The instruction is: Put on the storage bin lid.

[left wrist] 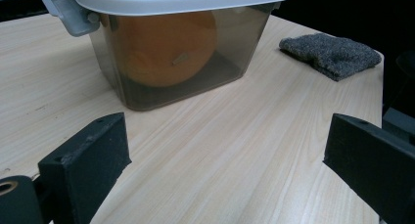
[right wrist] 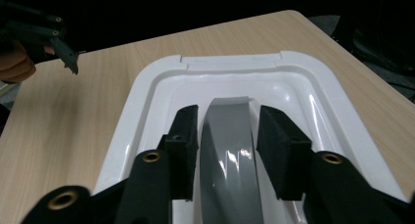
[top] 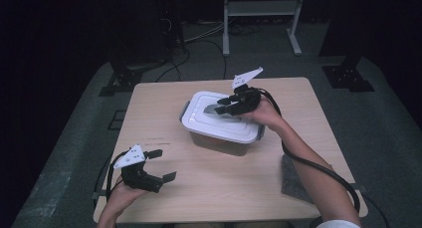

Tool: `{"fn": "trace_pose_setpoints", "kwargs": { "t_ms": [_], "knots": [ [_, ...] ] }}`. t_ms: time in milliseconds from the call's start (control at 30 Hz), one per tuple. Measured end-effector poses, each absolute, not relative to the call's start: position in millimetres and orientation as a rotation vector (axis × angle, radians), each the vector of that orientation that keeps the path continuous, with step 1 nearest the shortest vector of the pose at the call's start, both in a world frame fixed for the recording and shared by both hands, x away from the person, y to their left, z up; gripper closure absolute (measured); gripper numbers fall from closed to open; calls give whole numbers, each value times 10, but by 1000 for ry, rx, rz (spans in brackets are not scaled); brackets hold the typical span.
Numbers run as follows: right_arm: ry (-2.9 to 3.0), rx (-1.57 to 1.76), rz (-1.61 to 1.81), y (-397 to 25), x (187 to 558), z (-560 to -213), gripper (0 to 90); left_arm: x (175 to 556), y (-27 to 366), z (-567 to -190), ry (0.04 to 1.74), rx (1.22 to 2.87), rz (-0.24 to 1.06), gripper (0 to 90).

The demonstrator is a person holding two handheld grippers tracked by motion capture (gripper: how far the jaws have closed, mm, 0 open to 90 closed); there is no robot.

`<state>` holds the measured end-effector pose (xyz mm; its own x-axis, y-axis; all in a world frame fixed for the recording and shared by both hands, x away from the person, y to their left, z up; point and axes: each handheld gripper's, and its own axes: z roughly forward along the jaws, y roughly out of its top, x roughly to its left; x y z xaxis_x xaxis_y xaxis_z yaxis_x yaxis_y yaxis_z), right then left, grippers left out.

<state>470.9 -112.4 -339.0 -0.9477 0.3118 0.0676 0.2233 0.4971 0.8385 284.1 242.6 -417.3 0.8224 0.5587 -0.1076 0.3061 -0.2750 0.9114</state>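
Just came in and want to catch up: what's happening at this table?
A person works a gripper in each hand. The right gripper is over the white lid of a clear storage box, its fingers on either side of the grey handle; whether they are clamped is unclear. The lid is on, with something round and orange inside. The left gripper waits open near the table's front edge. A grey cloth lies aside.

The left gripper point(top: 158, 164) sits low near the person's side, held in the left hand point(top: 122, 190). Its jaws are wide apart and hold nothing. The right arm point(top: 308, 171) reaches far forward. The right gripper point(top: 222, 106) has its jaws close on both sides of a grey handle point(right wrist: 229, 155).
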Motion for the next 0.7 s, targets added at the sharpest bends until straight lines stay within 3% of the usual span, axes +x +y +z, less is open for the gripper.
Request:
{"fn": "trace_pose_setpoints", "kwargs": {
  "t_ms": [700],
  "knots": [
    [2601,523,1510,-1432,4535,-3272,476,2834,2403,-4171,642,1884,276,22]
  ]
}}
